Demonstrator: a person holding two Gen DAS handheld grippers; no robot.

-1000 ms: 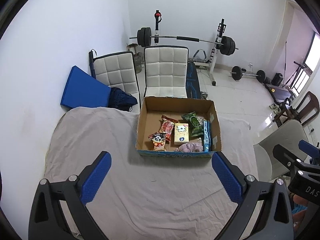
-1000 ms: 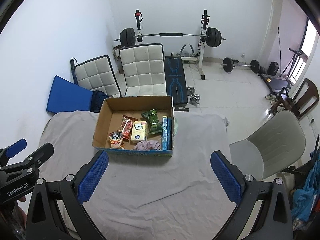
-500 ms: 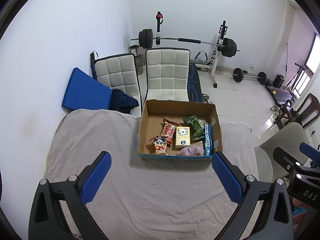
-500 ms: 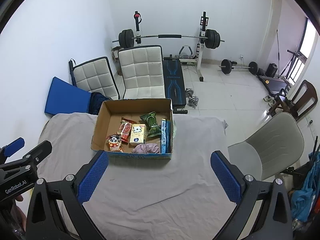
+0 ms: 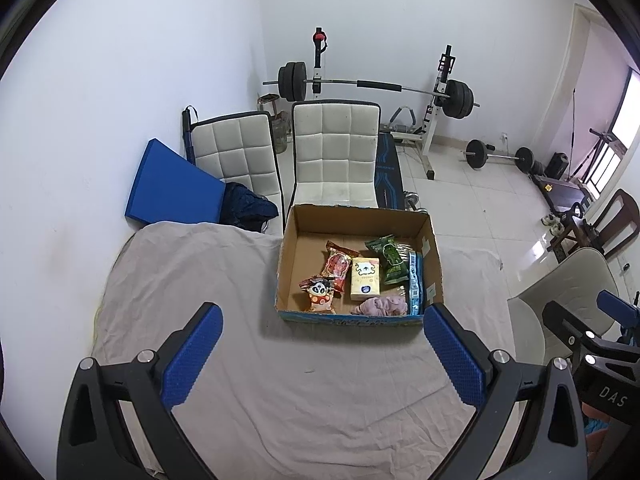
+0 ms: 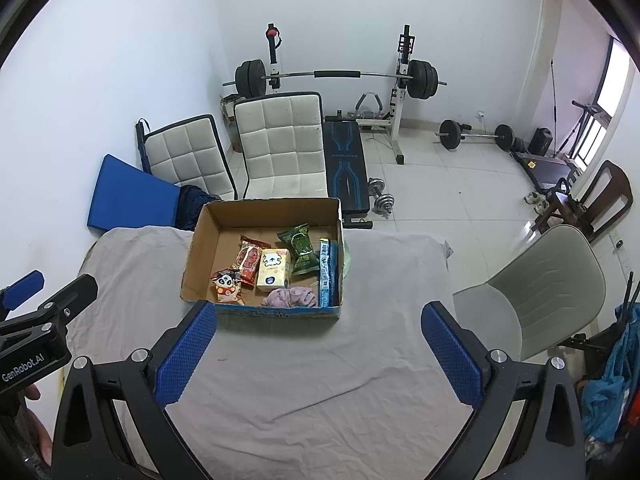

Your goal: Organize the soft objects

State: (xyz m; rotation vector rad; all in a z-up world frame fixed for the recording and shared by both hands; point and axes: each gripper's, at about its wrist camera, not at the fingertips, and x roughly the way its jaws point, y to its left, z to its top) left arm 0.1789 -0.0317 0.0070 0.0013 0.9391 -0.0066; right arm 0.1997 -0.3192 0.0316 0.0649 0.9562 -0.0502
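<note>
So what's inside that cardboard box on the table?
The cardboard box holds a red snack packet, a panda-print packet, a yellow tissue pack, a green snack bag, a blue strip pack and a crumpled pink cloth. Anything beneath them is hidden.

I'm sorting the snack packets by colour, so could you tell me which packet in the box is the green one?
The green packet lies toward the far right of the cardboard box, between the yellow tissue pack and the blue strip; the other packets are red.

My two wrist cameras look forward and down from well back, sharing the cardboard box (image 5: pixel 356 216) (image 6: pixel 272 208) just beyond each claw's fingertips.
</note>
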